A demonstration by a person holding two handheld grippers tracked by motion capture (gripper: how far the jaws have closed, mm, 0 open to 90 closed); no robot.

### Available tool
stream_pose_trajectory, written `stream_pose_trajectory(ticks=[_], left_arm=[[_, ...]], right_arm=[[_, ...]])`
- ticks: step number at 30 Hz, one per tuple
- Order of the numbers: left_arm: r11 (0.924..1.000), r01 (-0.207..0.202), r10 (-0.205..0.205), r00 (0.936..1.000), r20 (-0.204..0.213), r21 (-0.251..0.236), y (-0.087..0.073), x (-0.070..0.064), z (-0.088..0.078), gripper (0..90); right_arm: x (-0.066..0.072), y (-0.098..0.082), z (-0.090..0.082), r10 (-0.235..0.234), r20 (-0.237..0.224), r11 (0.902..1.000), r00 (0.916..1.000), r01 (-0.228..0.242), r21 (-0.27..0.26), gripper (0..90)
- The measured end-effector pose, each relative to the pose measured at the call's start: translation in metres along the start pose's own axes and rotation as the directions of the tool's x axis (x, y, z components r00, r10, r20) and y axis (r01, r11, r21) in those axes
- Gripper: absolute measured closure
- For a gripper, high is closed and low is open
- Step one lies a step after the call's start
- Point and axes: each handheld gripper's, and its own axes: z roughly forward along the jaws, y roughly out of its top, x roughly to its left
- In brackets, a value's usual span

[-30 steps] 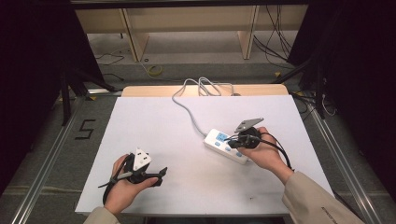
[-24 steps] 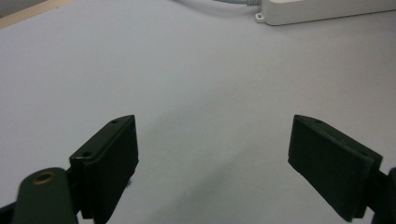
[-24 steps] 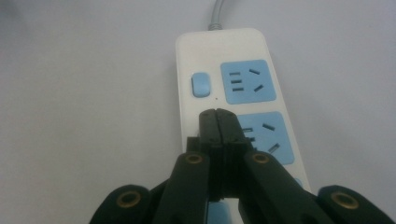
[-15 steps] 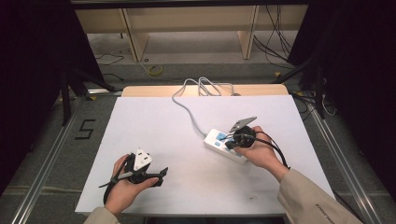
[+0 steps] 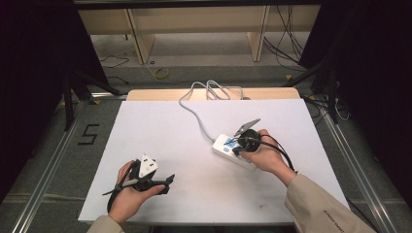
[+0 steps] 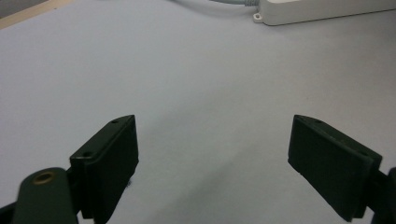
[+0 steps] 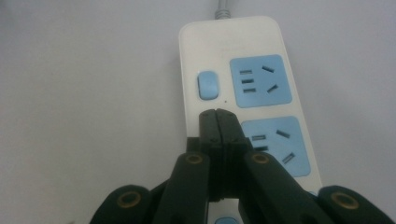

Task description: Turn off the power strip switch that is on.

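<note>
Right gripper (image 7: 217, 114), jaws pressed together with nothing between, tips over the white power strip (image 7: 233, 42) just below its blue switch (image 7: 208, 85).

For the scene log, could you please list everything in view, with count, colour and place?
Power strip: one, white with blue sockets and blue switch, right of the table's middle, under the right tongs.
Cable: one, grey-white, running from the strip to a loop at the far edge.
Table: one, white top.
Shelf frame: one, pale wood, behind the table.
Left tongs: black, open, near front left.
Right tongs: black, shut, tips over the strip just below the switch.
</note>
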Motion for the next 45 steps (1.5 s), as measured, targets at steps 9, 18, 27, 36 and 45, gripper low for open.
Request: stream_pose_trajectory(ticks=[9,18,27,36,45], left_arm=[[1.0,0.0,0.0,1.0,0.003,0.002,0.0001,0.0001,0.0003,15.8],[1.0,0.001,-0.001,1.0,0.002,0.002,0.0,0.0002,0.0002,15.8],[1.0,0.002,-0.002,1.0,0.0,0.005,0.0001,-0.0001,0.0001,15.8],[1.0,0.002,-0.002,1.0,0.001,0.006,0.0,-0.0002,0.0005,15.8],[1.0,0.002,-0.002,1.0,0.001,0.007,0.0002,-0.0006,0.0006,15.8]], right_arm=[[-0.0027,0.0009,0.0016,0.003,0.011,0.9996,0.9999,-0.004,0.028,90.0],[-0.0006,0.0032,0.0021,-0.013,0.021,0.9988,0.9997,0.012,0.047,90.0],[0.005,0.0045,0.0017,-0.03,0.044,0.9972,0.9986,0.027,0.069,90.0],[0.0044,0.0041,0.0021,-0.022,0.049,0.9976,0.9986,0.019,0.067,90.0],[0.0035,0.0046,0.0021,-0.006,0.044,0.9973,0.999,0.003,0.073,90.0]])
